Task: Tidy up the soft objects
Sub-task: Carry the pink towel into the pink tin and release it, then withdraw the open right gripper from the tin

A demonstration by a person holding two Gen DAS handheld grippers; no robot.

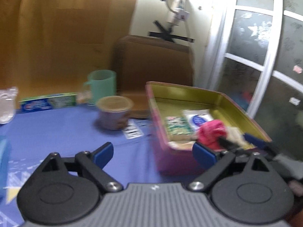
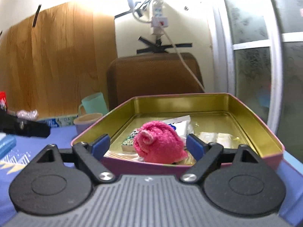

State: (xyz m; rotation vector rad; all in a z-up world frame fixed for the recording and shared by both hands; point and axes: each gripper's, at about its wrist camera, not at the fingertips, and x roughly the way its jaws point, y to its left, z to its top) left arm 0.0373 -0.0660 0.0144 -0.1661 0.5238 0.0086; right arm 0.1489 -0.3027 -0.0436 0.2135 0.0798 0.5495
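A pink fuzzy soft toy (image 2: 159, 141) lies in the near end of an open gold-lined tin (image 2: 251, 124) with pink outer walls. My right gripper (image 2: 148, 146) is open, its blue pads on either side of the toy, not touching it. Packets (image 2: 180, 125) lie behind the toy in the tin. In the left wrist view the tin (image 1: 236, 106) is to the right with the pink toy (image 1: 212, 132) inside. My left gripper (image 1: 153, 151) is open and empty above the blue cloth, just left of the tin.
A blue tablecloth (image 1: 56, 132) covers the table. On it stand a lidded cup (image 1: 113, 111), a green mug (image 1: 102, 85), a toothpaste box (image 1: 49, 102) and a clear plastic bottle (image 1: 7, 104). A brown cushion (image 1: 153, 62) and a wooden panel stand behind.
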